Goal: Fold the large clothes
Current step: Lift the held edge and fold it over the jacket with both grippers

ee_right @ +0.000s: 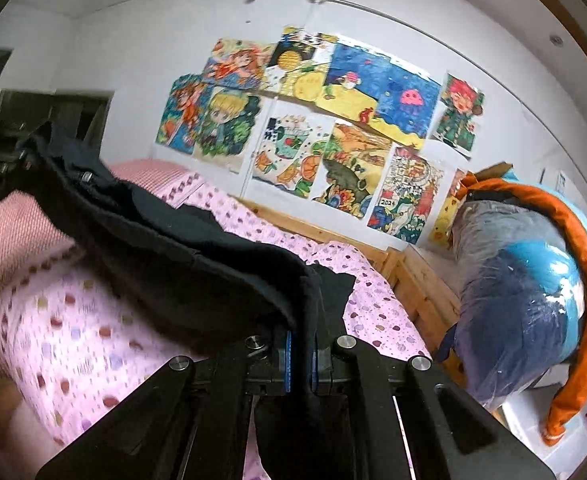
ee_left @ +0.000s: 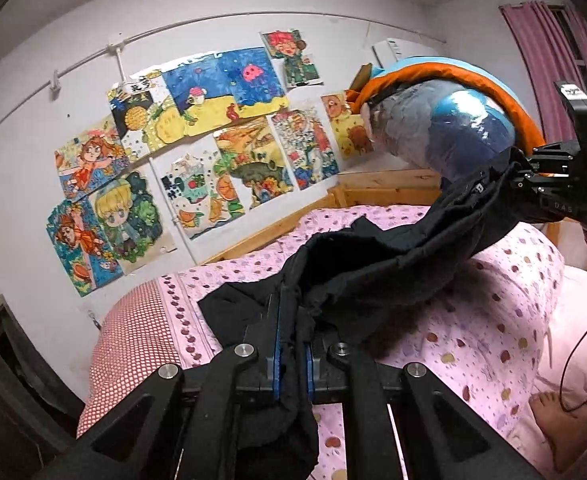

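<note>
A large black garment (ee_left: 373, 264) hangs stretched between my two grippers above the pink dotted bed (ee_left: 473, 340). My left gripper (ee_left: 293, 364) is shut on one edge of it, with cloth pinched between the blue pads. My right gripper (ee_left: 533, 180) shows at the right of the left wrist view, shut on the other end. In the right wrist view, my right gripper (ee_right: 301, 364) pinches the black garment (ee_right: 181, 248), which runs away to the left toward the other gripper. Part of the garment droops below each gripper.
The bed has a wooden frame (ee_right: 421, 280) against a white wall covered in colourful drawings (ee_left: 213, 140). A red-checked pillow (ee_left: 129, 344) lies at one end. A plastic-wrapped blue and orange bundle (ee_right: 525, 288) stands beside the bed. A bare foot (ee_left: 553, 416) and a black cable lie at the lower right.
</note>
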`<state>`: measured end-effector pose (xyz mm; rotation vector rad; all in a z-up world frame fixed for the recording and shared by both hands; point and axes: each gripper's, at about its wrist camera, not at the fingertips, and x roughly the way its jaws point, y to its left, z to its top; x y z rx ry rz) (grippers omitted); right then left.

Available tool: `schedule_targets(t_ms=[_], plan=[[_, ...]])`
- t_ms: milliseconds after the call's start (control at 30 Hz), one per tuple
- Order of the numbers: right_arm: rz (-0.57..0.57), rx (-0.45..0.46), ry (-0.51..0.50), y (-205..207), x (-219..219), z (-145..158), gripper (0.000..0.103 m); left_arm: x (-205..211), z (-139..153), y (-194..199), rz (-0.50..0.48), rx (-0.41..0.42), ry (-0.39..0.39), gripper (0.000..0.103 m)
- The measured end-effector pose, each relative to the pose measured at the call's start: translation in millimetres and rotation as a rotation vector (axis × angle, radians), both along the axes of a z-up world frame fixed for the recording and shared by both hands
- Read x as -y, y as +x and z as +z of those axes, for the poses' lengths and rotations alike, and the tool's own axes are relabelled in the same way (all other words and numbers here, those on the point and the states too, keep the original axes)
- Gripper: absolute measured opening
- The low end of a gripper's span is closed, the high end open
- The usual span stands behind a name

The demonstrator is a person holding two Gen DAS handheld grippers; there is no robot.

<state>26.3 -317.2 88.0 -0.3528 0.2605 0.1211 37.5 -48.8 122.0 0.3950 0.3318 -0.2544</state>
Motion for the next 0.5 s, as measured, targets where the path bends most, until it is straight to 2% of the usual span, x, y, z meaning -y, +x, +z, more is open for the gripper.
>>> schedule_targets(t_ms=[133,267,433,500], plan=[[-0.016,-0.029,0.036,35,-2,13,0.006,0,5,25,0.055,-0.024,-0.01,0.008],[-0.045,-0.054,0.006,82,-7,26,0.006,3,13,58,0.086,-0.036,0.027,0.009],[-0.09,-0.089,-0.003,142,-14,42,0.006,10,19,98,0.125,-0.01,0.093,0.009],[-0.101,-0.082,-0.029,159,-22,44,0.006,11,20,114,0.148,-0.011,0.092,0.009]])
